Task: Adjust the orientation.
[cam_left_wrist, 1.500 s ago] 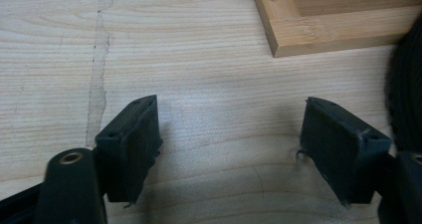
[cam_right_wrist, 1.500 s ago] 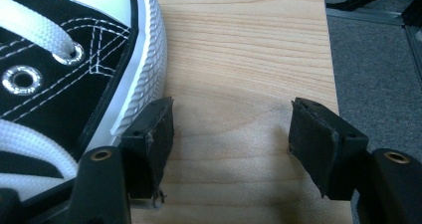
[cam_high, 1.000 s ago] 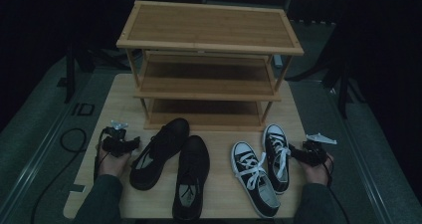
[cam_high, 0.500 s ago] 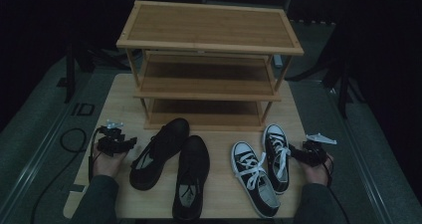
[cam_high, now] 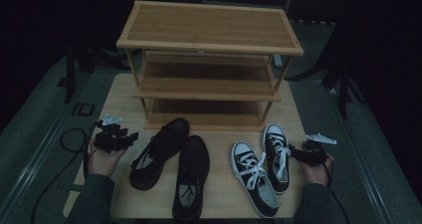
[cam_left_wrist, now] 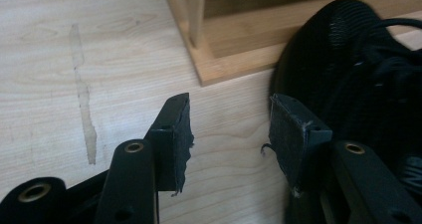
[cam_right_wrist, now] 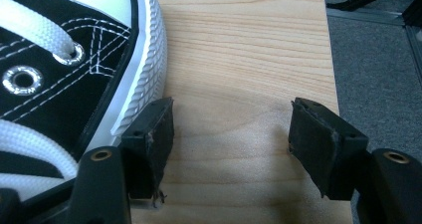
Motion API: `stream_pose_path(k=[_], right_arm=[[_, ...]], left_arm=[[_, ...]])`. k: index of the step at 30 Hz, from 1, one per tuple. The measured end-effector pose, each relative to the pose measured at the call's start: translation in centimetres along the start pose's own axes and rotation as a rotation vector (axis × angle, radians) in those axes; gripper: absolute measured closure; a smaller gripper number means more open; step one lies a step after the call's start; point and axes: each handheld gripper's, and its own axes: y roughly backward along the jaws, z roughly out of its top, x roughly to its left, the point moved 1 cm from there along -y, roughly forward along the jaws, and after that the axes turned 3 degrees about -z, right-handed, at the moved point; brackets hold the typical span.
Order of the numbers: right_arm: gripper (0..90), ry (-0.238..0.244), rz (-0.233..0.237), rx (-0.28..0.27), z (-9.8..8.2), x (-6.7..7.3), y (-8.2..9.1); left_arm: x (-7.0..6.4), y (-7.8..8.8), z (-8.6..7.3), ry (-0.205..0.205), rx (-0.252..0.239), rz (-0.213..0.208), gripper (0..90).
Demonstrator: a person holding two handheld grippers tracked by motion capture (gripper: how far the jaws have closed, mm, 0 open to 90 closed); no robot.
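Left gripper view: black shoe (cam_left_wrist: pixel 348 69) right of left tool (cam_left_wrist: pixel 229 134)

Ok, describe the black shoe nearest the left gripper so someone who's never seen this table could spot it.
Start at the three-tier wooden shoe rack on the table. Right in front of its bottom shelf lie two all-black lace-up shoes; take the left black shoe. Unlike its partner, it lies slanted, toe almost at the rack, and lacks the sneakers' white laces.

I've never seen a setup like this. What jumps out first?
A three-tier wooden shoe rack stands at the back of the table, its shelves bare. In front lie two pairs: black leather shoes on the left, black-and-white sneakers on the right. A hand-held gripper waits beside each pair, left gripper and right gripper, both open and holding nothing.
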Motion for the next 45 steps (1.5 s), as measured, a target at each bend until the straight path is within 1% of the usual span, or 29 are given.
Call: stream_pose_path(k=[6,10,13,17,21,28,30,32,35,38,42,45], right_arm=[[34.1,0.0,0.0,0.0,0.0,0.0,0.0],[34.1,0.0,0.0,0.0,0.0,0.0,0.0],[34.1,0.001,0.0,0.0,0.0,0.0,0.0],[34.1,0.0,0.0,0.0,0.0,0.0,0.0],[34.1,-0.001,0.0,0.0,0.0,0.0,0.0],[34.1,0.0,0.0,0.0,0.0,0.0,0.0],[34.1,0.0,0.0,0.0,0.0,0.0,0.0],[34.1,0.0,0.0,0.0,0.0,0.0,0.0],[34.1,0.0,0.0,0.0,0.0,0.0,0.0],[34.1,0.0,0.0,0.0,0.0,0.0,0.0],[34.1,0.0,0.0,0.0,0.0,0.0,0.0],[34.1,0.002,-0.001,-0.002,0.0,0.0,0.0]], left_arm=[[-1.2,1.2,0.9,-0.033,-0.022,-0.027,50.5],[-2.1,1.8,1.3,-0.06,-0.019,-0.053,50.0],[-2.8,2.2,1.6,-0.087,-0.014,-0.059,50.0],[-3.5,2.5,1.9,-0.11,-0.008,-0.071,49.9],[-4.1,2.8,2.0,-0.123,0.008,-0.083,50.4],[-4.9,3.4,2.0,-0.143,0.018,-0.107,50.4],[-5.1,3.6,1.9,-0.138,0.016,-0.135,50.4],[-5.3,3.7,1.8,-0.146,0.022,-0.141,50.4],[-5.7,3.7,1.6,-0.158,0.037,-0.146,51.1],[-5.9,3.5,1.3,-0.168,0.065,-0.149,53.1],[-6.0,3.0,0.8,-0.17,0.106,-0.148,57.2],[-6.1,2.5,0.6,-0.181,0.143,-0.137,62.6]])
